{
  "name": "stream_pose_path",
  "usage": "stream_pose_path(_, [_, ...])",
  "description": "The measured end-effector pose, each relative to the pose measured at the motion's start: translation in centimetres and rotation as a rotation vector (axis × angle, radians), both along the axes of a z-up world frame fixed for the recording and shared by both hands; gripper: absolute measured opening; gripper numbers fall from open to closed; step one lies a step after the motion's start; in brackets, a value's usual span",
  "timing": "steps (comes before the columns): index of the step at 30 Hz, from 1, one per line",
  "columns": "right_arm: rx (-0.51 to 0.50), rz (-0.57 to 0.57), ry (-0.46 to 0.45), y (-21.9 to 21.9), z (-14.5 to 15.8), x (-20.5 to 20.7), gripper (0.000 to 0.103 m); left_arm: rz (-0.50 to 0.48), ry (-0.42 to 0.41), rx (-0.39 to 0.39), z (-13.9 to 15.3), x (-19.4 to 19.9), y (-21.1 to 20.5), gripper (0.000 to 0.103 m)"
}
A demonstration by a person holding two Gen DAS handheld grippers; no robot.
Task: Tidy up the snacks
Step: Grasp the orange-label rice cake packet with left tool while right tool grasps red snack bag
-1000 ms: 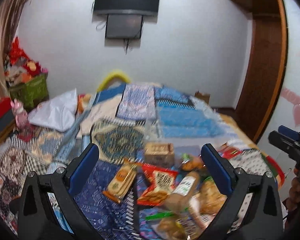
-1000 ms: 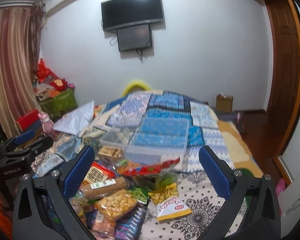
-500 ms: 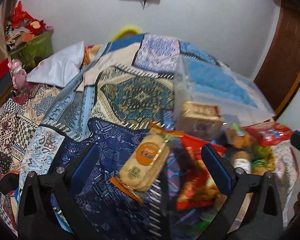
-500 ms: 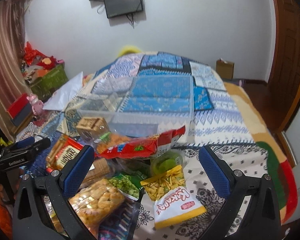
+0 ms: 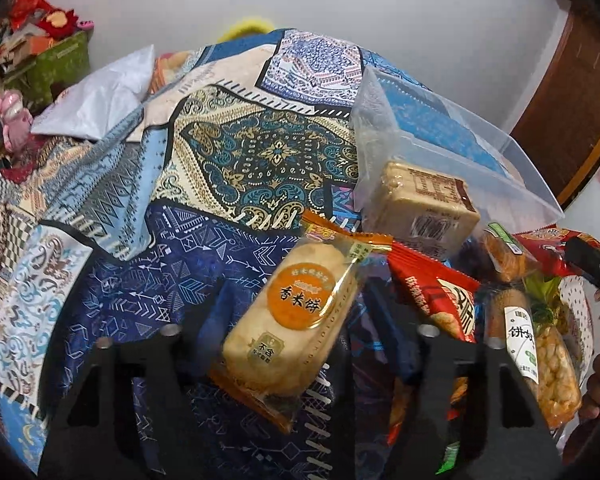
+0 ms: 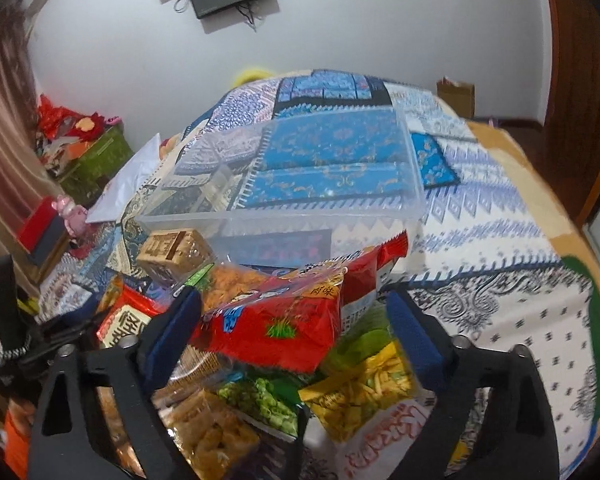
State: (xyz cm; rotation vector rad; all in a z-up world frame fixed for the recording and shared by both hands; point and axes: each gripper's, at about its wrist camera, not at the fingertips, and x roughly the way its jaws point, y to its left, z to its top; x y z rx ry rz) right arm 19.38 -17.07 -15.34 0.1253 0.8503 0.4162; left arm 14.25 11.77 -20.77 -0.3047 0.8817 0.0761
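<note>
Rice cracker pack (image 5: 296, 320) hides left tool (image 5: 300, 332) pads; grip unclear.

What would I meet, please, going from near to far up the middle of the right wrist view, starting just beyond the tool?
Green peas bag → red snack bag → clear plastic bin → patterned bedspread → white wall.

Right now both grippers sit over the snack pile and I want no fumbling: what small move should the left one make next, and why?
Probably close the left gripper on the rice cracker pack: it lies between the open fingers, and the clear bin beside it looks empty.
</note>
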Motion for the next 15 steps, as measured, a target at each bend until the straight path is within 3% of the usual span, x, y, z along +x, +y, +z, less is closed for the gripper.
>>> stream_pose_path(5, [0.029,-0.016,0.003,-0.6,0.2,-0.2,0.077,-0.013,0.004,-0.037,-0.4,0.1,0.0,0.035])
stream_pose_path(8, [0.027,-0.021,0.002,-0.7,0.3,-0.2,0.070,-0.018,0.001,-0.011,-0.1,-0.1,-0.4,0.034])
stream_pose_path(12, [0.022,-0.034,0.008,-1.2,0.4,-0.1,0.050,-0.028,-0.009,0.043,0.5,-0.6,-1.1,0.034])
stream_pose_path(15, [0.028,-0.029,0.013,-1.6,0.4,-0.2,0.047,-0.032,-0.025,0.063,1.1,-1.2,-1.5,0.034])
